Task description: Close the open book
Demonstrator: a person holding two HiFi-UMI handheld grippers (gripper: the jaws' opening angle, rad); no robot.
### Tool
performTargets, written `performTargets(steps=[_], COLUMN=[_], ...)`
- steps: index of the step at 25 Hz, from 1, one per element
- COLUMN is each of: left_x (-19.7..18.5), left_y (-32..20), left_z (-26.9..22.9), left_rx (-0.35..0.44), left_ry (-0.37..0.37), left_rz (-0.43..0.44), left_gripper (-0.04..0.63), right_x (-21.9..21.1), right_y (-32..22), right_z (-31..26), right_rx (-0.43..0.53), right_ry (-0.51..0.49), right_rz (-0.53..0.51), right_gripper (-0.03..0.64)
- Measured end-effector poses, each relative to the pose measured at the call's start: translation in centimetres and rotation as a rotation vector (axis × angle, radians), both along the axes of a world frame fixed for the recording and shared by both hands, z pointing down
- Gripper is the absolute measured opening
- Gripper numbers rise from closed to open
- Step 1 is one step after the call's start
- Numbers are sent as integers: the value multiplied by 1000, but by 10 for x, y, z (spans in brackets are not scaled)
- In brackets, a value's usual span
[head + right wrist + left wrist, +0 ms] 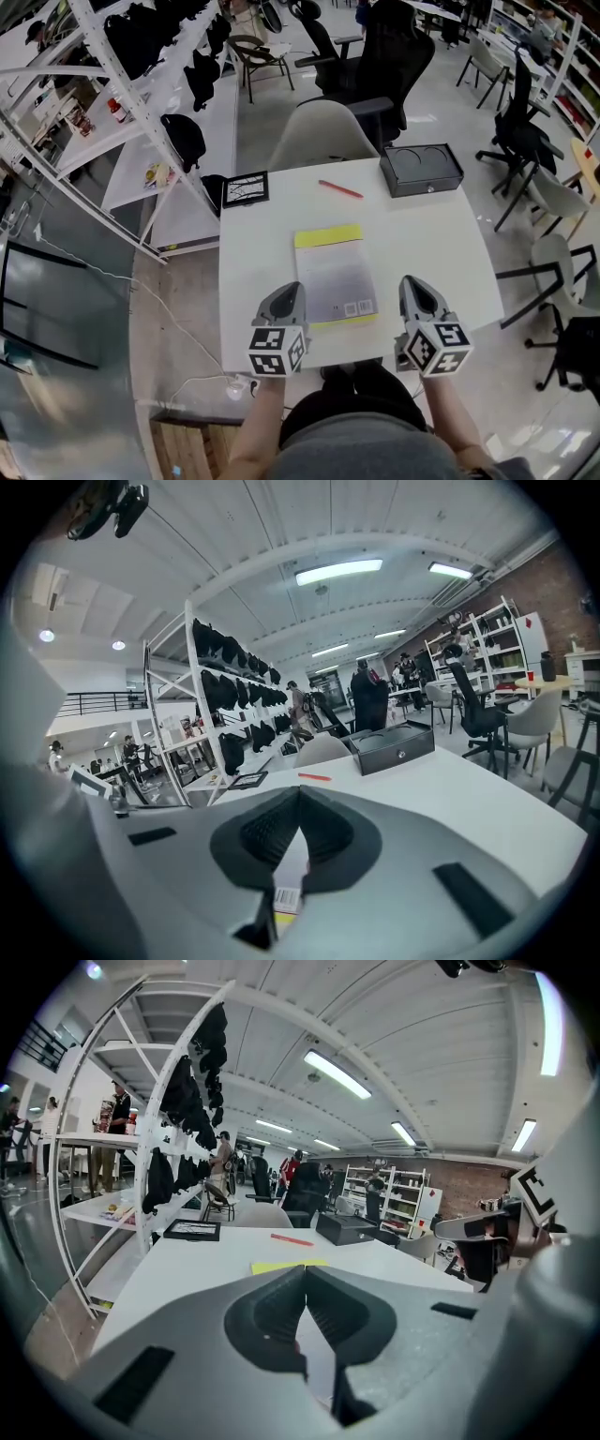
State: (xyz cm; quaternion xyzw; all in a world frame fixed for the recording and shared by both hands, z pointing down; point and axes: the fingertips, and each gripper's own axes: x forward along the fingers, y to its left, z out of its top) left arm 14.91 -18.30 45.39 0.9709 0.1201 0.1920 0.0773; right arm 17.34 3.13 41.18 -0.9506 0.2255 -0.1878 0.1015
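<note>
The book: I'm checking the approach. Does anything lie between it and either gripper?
Nothing visible does. The book lies between the left gripper and right gripper; the red pen lies beyond it.

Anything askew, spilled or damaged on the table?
Nothing stands out. The book lies flat, nearly square to the table; red pen, black box and framed picture sit apart at the far side.

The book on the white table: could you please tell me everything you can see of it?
The book lies flat on the white table, long sides running away from the person. Its upturned face is pale grey-white, with a yellow band along the far edge, a thinner one along the near edge, and printed code squares in the near right corner. It looks closed. The left gripper and right gripper flank its near end.
</note>
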Motion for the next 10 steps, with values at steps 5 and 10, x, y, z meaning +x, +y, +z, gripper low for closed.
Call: performTargets(steps=[5,10], left_x=[-1,0], left_y=[2,1], left_z=[2,3], left_rx=[-2,0], left_ry=[-1,-3], left_rz=[1,1], left_gripper=[6,6], right_x=[0,0], right_y=[0,1], right_z=[2,5], right_rx=[-9,-18], right_ry=[6,2], right_rz=[-3,0], right_gripper=[3,3])
